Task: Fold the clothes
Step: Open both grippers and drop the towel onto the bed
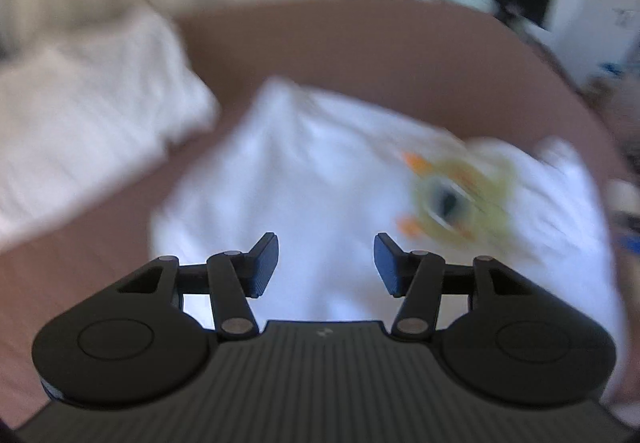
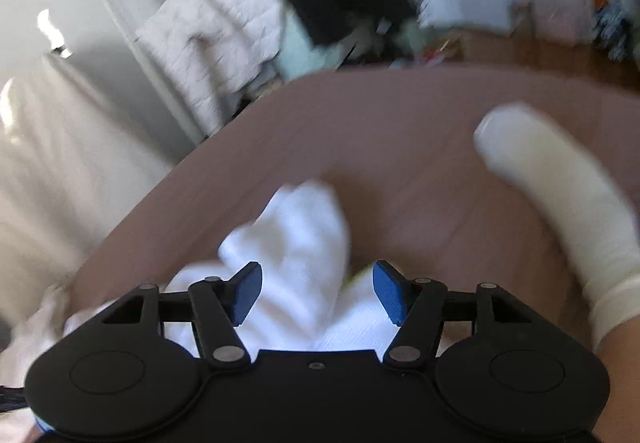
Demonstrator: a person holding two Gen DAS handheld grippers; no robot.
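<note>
One white shirt [image 1: 320, 179] on bed [image 1: 360, 43], spread loose, bunched at right; folding unfinished. Both hand-held grippers, left [image 1: 326, 263] and right [image 2: 317, 291], agape, gripping nothing.

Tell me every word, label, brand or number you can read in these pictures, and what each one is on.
No text can be read.
White shirt: a green and orange cartoon print, too blurred to show any letters.
Left claw: a tiny pale mark on its ribbed body, too small to read.
Right claw: no lettering shows.
Clutter behind the bed: too blurred.
</note>
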